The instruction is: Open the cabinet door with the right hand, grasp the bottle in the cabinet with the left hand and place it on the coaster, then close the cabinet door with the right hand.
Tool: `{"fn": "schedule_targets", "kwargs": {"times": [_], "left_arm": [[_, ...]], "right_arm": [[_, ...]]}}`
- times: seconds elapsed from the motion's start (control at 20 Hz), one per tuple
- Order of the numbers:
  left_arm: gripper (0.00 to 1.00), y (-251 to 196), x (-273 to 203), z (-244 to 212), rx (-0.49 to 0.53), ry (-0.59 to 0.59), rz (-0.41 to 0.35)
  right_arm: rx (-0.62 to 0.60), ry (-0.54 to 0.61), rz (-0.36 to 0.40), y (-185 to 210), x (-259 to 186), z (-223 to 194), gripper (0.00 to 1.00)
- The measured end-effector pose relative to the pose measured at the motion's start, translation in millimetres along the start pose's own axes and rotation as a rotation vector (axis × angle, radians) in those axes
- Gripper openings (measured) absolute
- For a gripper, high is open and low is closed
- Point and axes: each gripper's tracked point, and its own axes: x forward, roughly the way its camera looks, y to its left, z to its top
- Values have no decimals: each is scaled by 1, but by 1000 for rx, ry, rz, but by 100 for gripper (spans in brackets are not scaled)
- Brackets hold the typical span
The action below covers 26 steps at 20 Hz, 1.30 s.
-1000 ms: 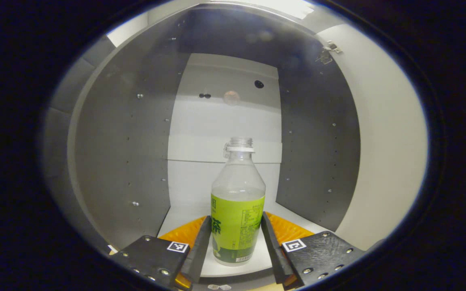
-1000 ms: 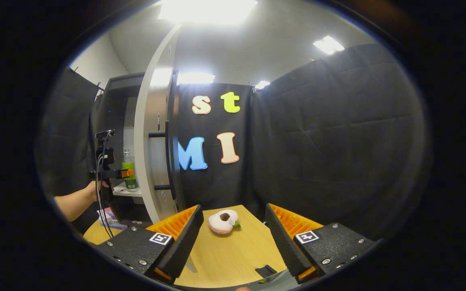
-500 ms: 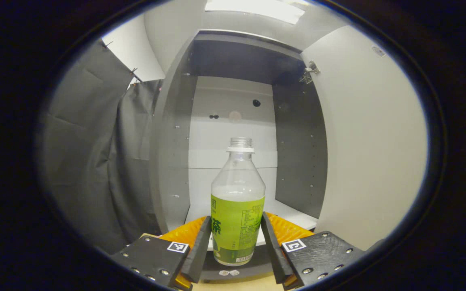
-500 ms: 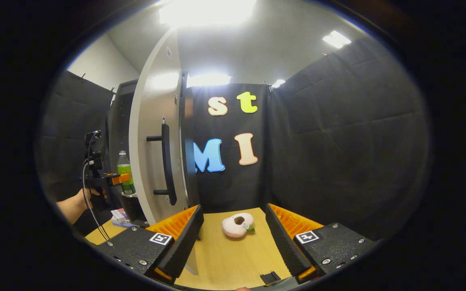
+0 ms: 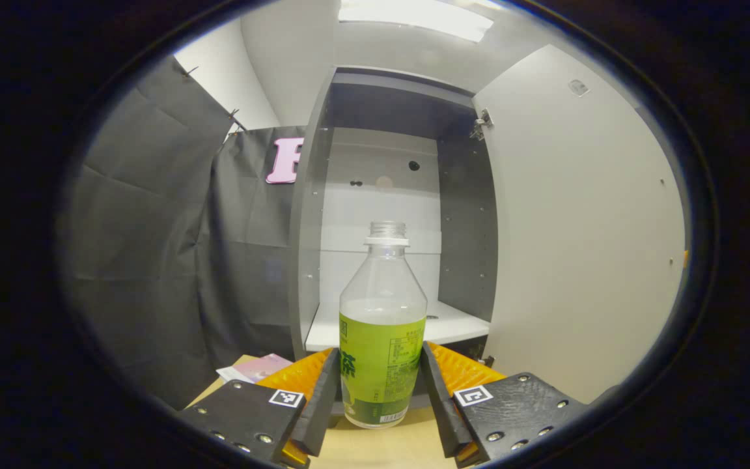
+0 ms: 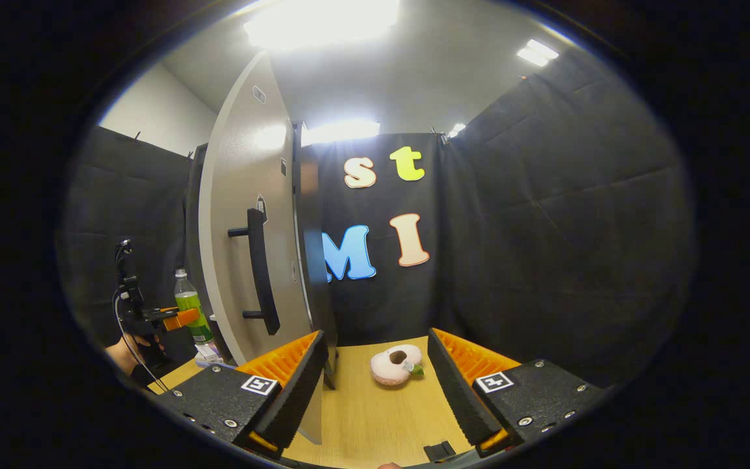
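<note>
I'm in the carry step: my left claw (image 5: 380, 391) is clamped on the bottle (image 5: 382, 339), both fingers pressed against its labelled lower body, and it hangs just above the wooden surface (image 5: 381, 449) in front of the open cabinet (image 5: 323, 260), clear of the white shelf (image 5: 443, 326). In the right gripper view I can see that same bottle (image 6: 187, 306) to the left of the cabinet door (image 6: 245, 241), with the hand (image 6: 129, 345) holding the left claw (image 6: 176, 318) beside it. My right claw (image 6: 375, 384) is spread wide and holds nothing, hovering over the surface (image 6: 375, 417) facing the pink pad (image 6: 396, 363), which I take to be the coaster. The bottle stands upright, long axis vertical, its capless neck pointing straight up, so I judge any tilt could spill what's inside. Next I need to swing the left claw around the door's edge toward that coaster, keep the bottle plumb, lower its base flat onto the pad, then release. The door handle (image 6: 259, 270) waits near the right claw for the closing step.
</note>
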Motion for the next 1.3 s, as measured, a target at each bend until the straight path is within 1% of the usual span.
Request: {"fn": "schedule_targets", "kwargs": {"times": [0.05,0.1,0.15,0.2,0.25,0.4,0.45,0.5,0.75,0.9,0.95,1.0,1.15,1.2,1.25,1.3], "left_arm": [[73,-1,-10,-7,-10,4,2],[73,0,-20,-13,-18,7,7],[69,1,-28,-21,-24,12,13],[69,2,-38,-28,-28,14,20],[69,6,-47,-36,-33,20,29],[69,11,-69,-63,-40,51,56],[73,13,-77,-72,-40,59,65],[69,13,-84,-82,-44,67,69],[69,21,-110,-136,-72,115,96],[69,26,-120,-161,-87,133,115],[73,28,-123,-169,-89,140,120],[69,30,-125,-177,-90,146,126],[69,34,-130,-196,-92,159,138],[69,34,-133,-202,-92,163,139],[69,34,-134,-209,-89,168,140],[69,32,-136,-216,-82,174,142]], "right_arm": [[5,0,6,0,0,0,94],[12,0,11,1,1,0,94],[22,2,17,2,1,0,94],[33,4,21,3,1,-1,92],[46,6,26,5,0,-2,94],[78,14,32,9,-1,-6,94],[82,20,32,10,-2,-7,94],[83,26,30,9,-1,-8,94],[74,58,23,7,-1,-16,95],[49,70,21,4,-3,-18,95],[41,72,21,3,-3,-18,95],[35,74,20,3,-2,-18,95],[19,85,14,1,-5,-20,95],[11,88,11,-1,-6,-20,91],[1,90,8,-2,-8,-21,95],[-9,92,4,-4,-9,-21,95]]}}
